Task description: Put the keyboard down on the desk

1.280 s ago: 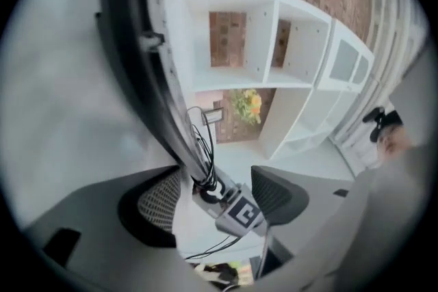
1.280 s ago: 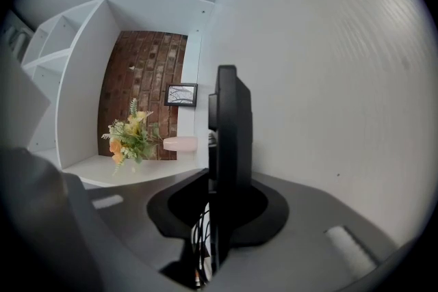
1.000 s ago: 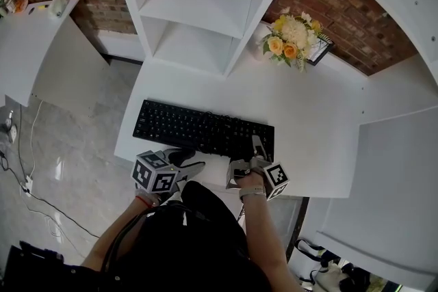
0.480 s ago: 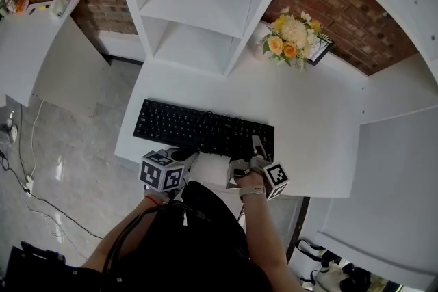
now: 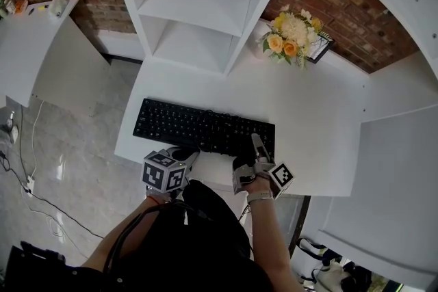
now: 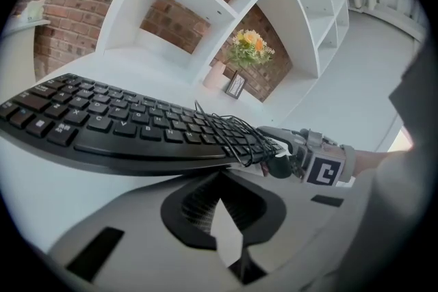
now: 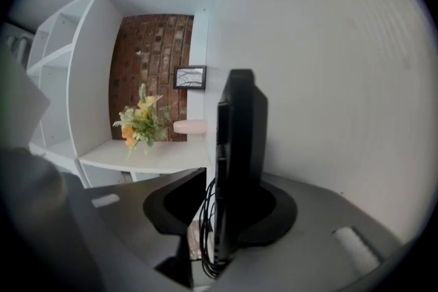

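One keyboard (image 5: 198,126) on the desk (image 5: 311,113) — right claw (image 5: 253,149) just opening around it.

White desk (image 5: 311,130) bears black keyboard (image 5: 202,128) and flowers (image 5: 291,37).

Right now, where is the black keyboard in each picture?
Head view: keyboard in the middle, on the white desk.
Left gripper view: keyboard stretches from left edge to middle.
Right gripper view: keyboard edge-on, a dark upright bar at centre.
Shared landmark: the yellow flowers, in all three.
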`<state>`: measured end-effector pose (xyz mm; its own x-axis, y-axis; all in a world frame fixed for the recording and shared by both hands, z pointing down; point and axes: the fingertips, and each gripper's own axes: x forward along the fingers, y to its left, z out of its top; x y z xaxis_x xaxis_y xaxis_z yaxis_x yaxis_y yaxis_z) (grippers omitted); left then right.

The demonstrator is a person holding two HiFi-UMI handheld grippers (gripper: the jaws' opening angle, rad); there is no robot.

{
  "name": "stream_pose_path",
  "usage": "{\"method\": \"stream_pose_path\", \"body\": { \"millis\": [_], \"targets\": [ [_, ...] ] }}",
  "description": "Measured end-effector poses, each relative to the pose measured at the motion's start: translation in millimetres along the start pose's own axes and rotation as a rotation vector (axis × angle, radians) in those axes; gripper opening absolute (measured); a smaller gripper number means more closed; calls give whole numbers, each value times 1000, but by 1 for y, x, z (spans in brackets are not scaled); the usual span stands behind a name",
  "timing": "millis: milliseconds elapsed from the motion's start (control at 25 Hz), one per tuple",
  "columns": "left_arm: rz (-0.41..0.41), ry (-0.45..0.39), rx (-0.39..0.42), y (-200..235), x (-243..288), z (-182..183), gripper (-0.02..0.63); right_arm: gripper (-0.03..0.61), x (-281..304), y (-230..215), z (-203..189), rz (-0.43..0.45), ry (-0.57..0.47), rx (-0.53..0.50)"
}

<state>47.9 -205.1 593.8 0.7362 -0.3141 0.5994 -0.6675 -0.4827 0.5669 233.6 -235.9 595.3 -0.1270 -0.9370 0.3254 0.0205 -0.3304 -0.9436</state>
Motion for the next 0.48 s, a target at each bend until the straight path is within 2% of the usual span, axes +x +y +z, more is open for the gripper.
{"method": "stream_pose_path", "body": {
  "millis": [240, 480],
  "targets": [
    [-19, -2, -23, -1, 0, 0, 0, 202, -17, 7, -21, 49, 234, -185],
    [-15, 7, -28, 1, 0, -2, 0, 238, -36, 6, -39, 68, 424, -434]
  ]
}}
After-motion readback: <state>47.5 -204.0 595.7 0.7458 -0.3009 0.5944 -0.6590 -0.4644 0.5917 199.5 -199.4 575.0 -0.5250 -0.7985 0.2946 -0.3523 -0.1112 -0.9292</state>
